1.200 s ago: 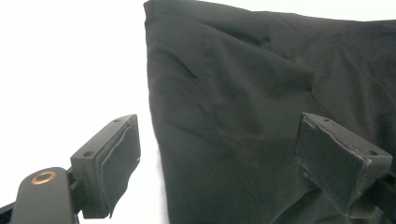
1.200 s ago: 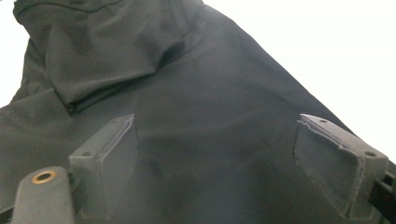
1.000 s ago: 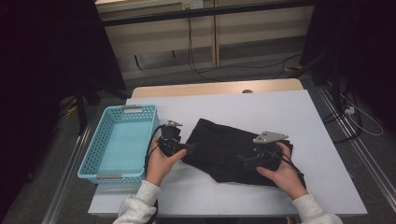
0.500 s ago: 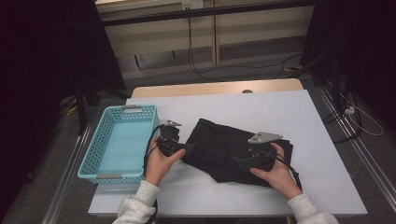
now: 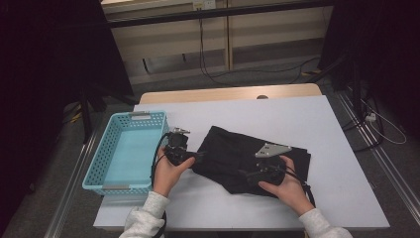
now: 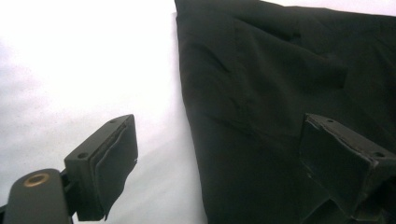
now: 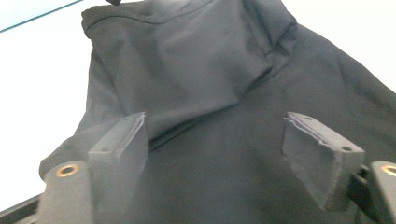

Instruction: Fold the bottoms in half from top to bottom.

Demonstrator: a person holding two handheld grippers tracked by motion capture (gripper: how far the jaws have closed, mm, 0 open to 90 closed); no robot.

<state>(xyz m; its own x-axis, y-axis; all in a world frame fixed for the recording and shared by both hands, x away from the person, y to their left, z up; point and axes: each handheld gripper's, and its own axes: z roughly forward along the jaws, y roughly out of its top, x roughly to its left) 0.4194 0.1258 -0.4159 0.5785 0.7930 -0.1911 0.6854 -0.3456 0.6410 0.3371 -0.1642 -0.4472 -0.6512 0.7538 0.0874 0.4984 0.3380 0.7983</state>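
High view: plain black garment point(image 5: 233, 153), unlabelled.

A table point(image 5: 327, 129) carries a cloth point(image 5: 233, 151) near its middle and a basket point(image 5: 111, 144) at its left edge. The cloth lies just right of the basket, apart from it. The left gripper point(image 5: 197, 157) sits between the two, at the cloth's left edge, one jaw over the cloth and one over bare table. The right gripper point(image 5: 246, 175) rests over the cloth's near part, possibly touching it. Behind the table, cables point(image 5: 213, 74) lie on the floor before a low wall point(image 5: 257, 39).
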